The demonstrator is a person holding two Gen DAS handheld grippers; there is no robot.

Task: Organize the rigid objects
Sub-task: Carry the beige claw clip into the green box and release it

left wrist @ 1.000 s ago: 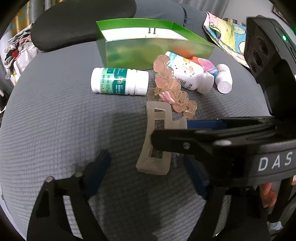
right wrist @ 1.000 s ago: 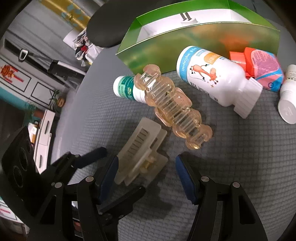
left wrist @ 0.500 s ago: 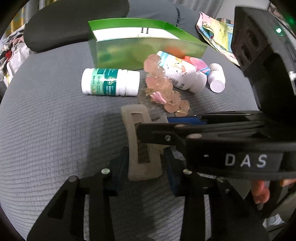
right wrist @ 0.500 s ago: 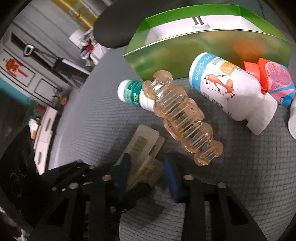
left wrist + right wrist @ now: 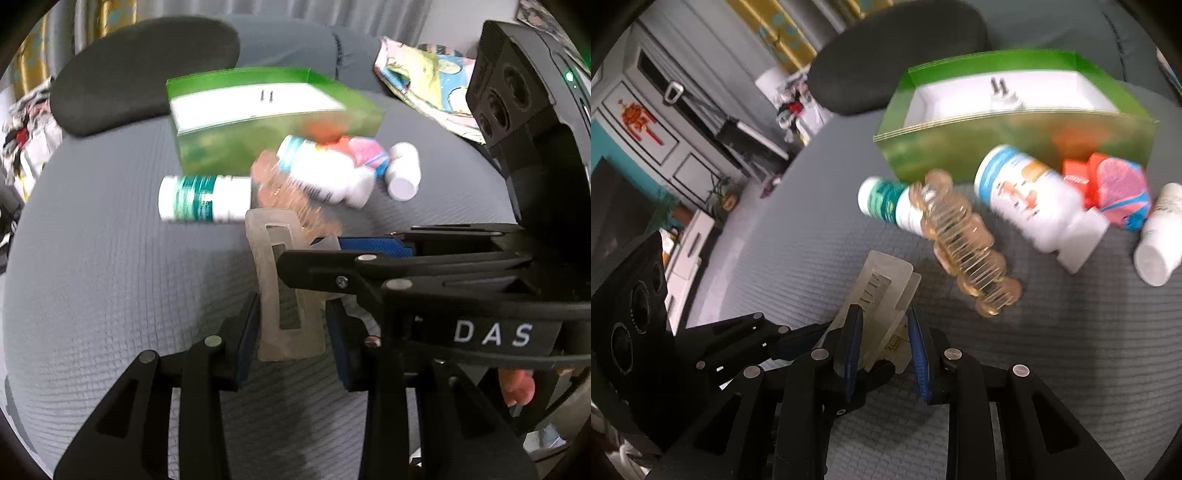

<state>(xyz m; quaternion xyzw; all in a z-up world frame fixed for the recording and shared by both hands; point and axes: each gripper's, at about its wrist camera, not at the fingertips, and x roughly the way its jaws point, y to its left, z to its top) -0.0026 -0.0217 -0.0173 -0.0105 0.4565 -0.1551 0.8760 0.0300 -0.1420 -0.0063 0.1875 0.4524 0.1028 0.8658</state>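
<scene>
Both grippers, left (image 5: 291, 332) & right (image 5: 884, 341), pinch the beige hair clip (image 5: 284, 288) on the grey cushion (image 5: 110, 288). Pink clip (image 5: 967, 247) lies just beyond, w/ bottles beside the green box (image 5: 1015, 147).

Bottles (image 5: 207, 199) and wavy clip (image 5: 291, 199) lie before the box (image 5: 273, 147), on the cushion (image 5: 110, 280).

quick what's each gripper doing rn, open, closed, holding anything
Left hand-held gripper: closed on the beige hair clip.
Right hand-held gripper: closed on the same beige hair clip.
</scene>
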